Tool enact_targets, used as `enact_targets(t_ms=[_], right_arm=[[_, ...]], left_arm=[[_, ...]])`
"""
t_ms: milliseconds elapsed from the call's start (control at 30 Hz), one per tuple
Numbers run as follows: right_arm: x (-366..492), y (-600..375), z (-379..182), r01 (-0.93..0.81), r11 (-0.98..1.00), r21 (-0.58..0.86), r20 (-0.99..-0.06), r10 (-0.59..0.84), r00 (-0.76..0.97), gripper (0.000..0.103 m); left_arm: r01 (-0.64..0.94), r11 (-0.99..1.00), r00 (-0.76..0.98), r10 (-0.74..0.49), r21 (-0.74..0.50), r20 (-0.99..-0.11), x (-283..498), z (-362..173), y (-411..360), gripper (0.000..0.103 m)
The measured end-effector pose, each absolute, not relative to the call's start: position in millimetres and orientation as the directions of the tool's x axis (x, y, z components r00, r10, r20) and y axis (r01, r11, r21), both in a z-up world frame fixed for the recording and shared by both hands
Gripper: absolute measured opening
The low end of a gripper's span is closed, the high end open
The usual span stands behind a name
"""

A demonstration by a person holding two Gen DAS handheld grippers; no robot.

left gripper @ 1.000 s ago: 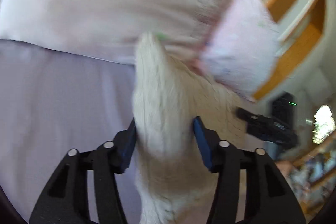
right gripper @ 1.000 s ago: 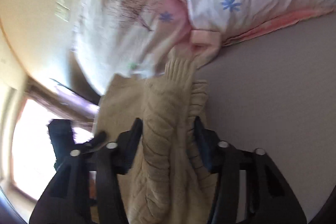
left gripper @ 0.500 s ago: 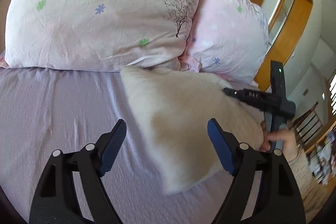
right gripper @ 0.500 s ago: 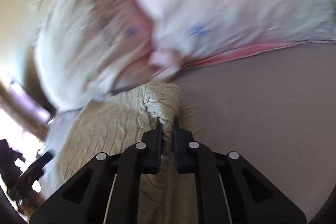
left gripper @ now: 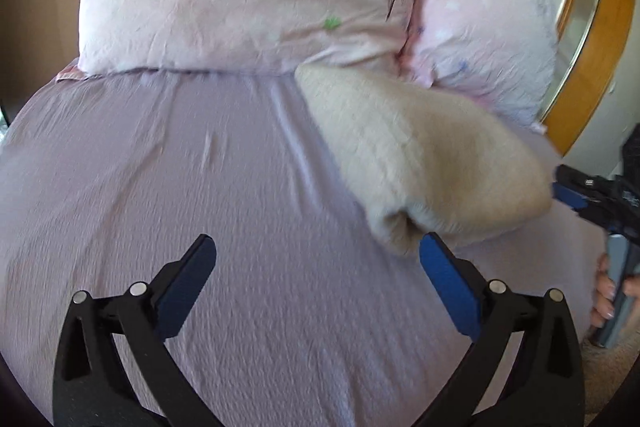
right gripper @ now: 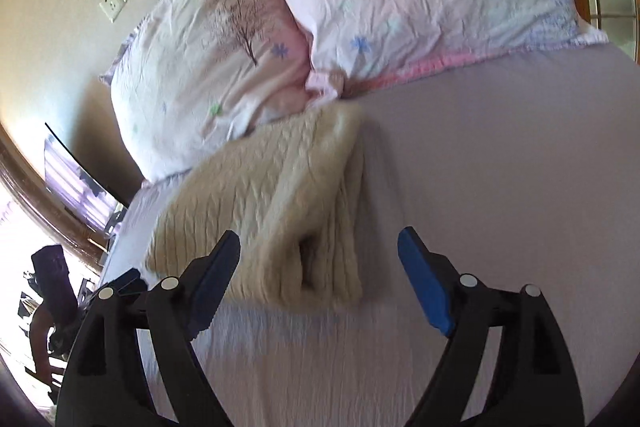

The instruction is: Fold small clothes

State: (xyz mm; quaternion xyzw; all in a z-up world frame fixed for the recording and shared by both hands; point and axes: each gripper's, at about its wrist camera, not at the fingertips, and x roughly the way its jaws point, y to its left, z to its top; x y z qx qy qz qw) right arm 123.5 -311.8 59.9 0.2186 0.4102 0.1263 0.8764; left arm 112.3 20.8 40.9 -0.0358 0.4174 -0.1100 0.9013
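Looks basically done: cream knit sweater (right gripper: 276,211) lying folded on the lilac sheet (left gripper: 200,187), far edge touching the pillows (right gripper: 224,39). Left gripper (left gripper: 316,279) and right gripper (right gripper: 320,279) both spread wide, holding nothing. Maybe just tidying left.

Cream cable-knit sweater (right gripper: 272,203) is seen folded into a thick bundle, laid flat on the lilac bed sheet (right gripper: 500,187), far end touching the pillows (right gripper: 208,67). Near end w/ an open fold pocket; layers stacked, edges slightly blurred.

Folded cream sweater (left gripper: 424,163) on bedsheet (left gripper: 200,187)
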Motion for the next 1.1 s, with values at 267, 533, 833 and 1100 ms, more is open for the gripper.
enact_targets(t_ms=[267, 533, 833, 1100], right_arm=[[93, -255, 44, -0.143, 0.953, 0.267, -0.765, 0.299, 0.57, 0.096], [101, -219, 23, -0.122, 0.988, 0.089, -0.839, 0.141, 0.525, 0.102], [99, -213, 20, -0.133, 0.99, 0.046, -0.846, 0.11, 0.521, 0.102], [98, -213, 21, -0.136, 0.99, 0.048, -0.845, 0.113, 0.523, 0.102]], left_arm=[[0.224, 0.973, 0.582, -0.179, -0.055, -0.794, 117, 23, -7, 0.101], [0.212, 0.977, 0.56, -0.113, 0.011, -0.821, 121, 13, -16, 0.101], [0.202, 0.979, 0.568, -0.105, 0.015, -0.817, 119, 12, -16, 0.101], [0.209, 0.978, 0.569, -0.112, 0.012, -0.815, 119, 11, -15, 0.101]])
